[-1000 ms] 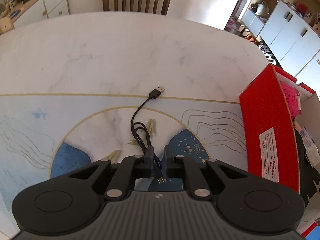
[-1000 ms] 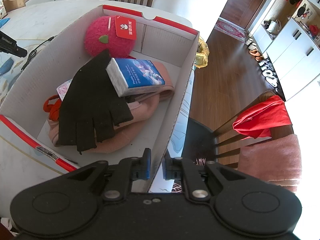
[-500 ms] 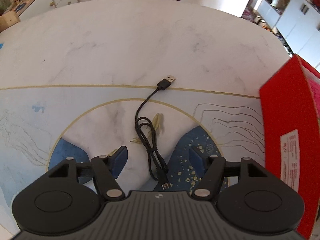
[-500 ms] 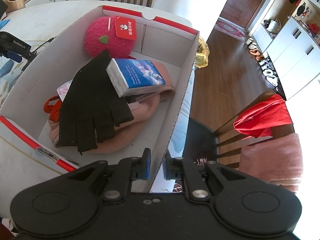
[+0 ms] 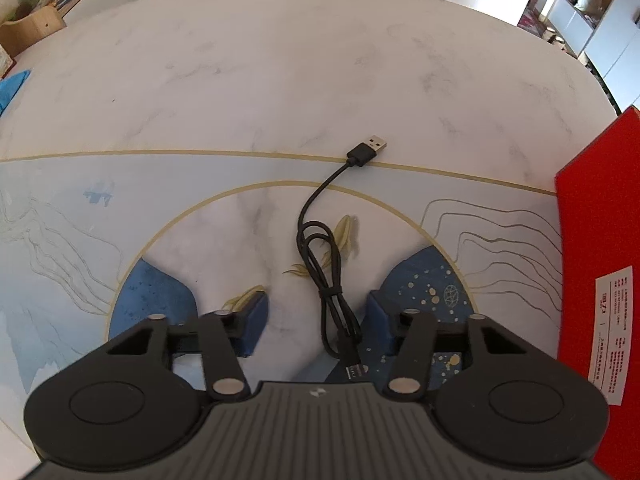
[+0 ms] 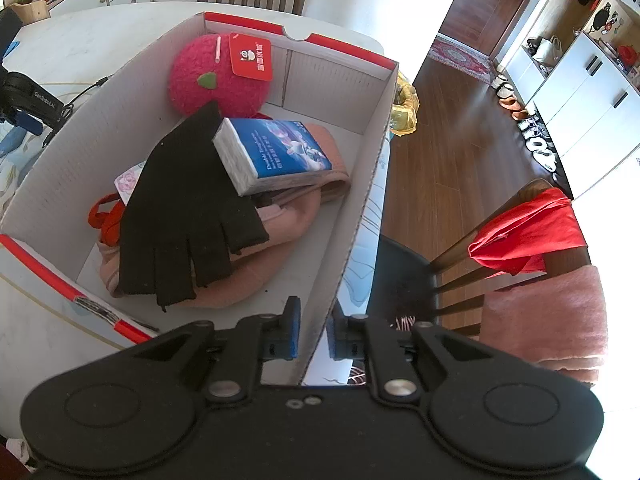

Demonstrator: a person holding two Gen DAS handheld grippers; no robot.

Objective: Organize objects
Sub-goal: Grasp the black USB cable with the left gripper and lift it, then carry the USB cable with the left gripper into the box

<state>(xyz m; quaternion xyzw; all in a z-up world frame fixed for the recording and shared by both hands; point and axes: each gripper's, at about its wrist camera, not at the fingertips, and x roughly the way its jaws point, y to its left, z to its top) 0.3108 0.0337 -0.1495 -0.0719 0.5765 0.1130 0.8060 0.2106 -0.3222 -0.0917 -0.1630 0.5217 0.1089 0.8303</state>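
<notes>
We note the black USB cable [image 5: 325, 276] lying on the table [image 5: 256, 80], left of the red box [image 6: 360, 184]. Our left gripper [image 5: 316, 324] straddles its near end, jaws closing, pads not touching. Our right gripper [image 6: 313, 334] pinches the box's near wall.

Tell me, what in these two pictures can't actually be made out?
- Left wrist view: the near plug of the black cable is partly hidden under the left gripper, whose jaws are closing around it without touching.
- Left wrist view: the label on the red box is too small to read.
- Right wrist view: whatever lies beneath the black glove and tissue pack is covered.
- Right wrist view: the right gripper hides the box wall it clamps.
</notes>
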